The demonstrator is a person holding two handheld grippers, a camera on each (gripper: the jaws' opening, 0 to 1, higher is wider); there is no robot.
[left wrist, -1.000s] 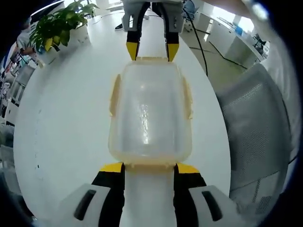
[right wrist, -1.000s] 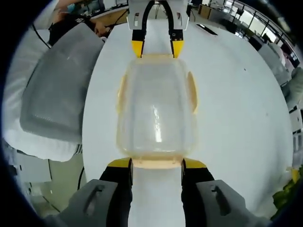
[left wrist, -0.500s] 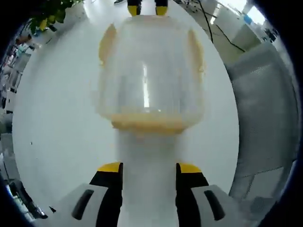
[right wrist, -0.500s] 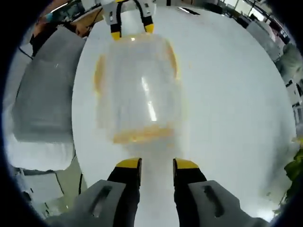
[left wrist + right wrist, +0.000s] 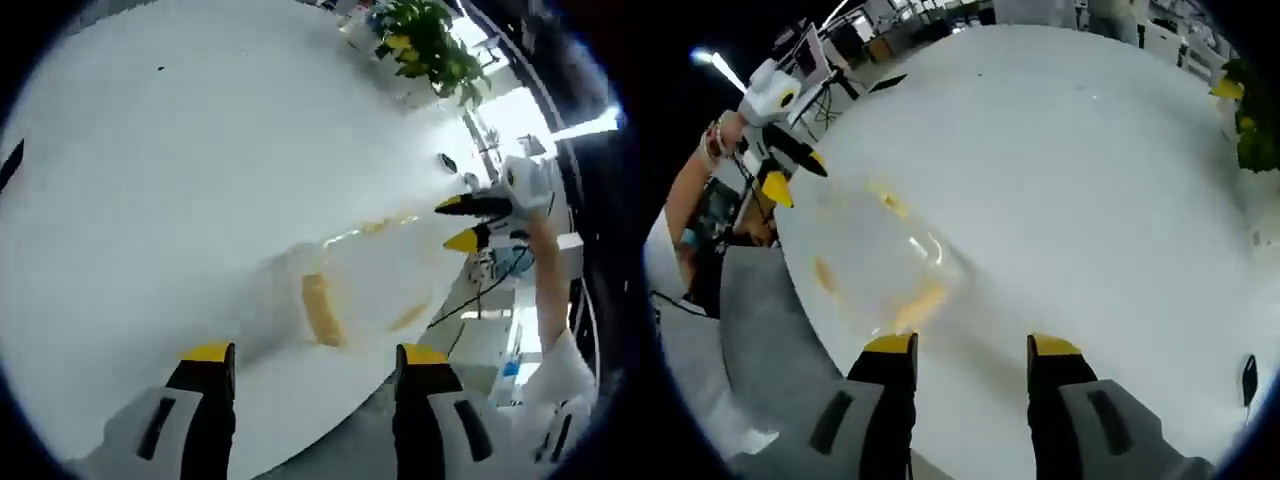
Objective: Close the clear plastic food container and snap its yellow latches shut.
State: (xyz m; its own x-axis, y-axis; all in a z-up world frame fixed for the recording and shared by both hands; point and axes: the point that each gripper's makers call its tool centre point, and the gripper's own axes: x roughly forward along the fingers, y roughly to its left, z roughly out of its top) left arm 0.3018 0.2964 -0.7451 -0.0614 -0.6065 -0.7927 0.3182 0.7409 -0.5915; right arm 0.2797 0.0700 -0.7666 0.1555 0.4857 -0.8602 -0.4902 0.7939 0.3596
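A white round table in an office. The left gripper hangs released; beyond it, the clear container with yellow latches lies blurred. The right gripper is likewise released. Container probably light, slippery; press latches.

- White counter wide open, bare on the far side of the container.
- Container sits near the counter edge, blurred; only obstacle close by.
- Potted plant at the far counter edge, well apart.
- Grey chair just beside the counter edge near the container.
- Both jaws apart, nothing between them.
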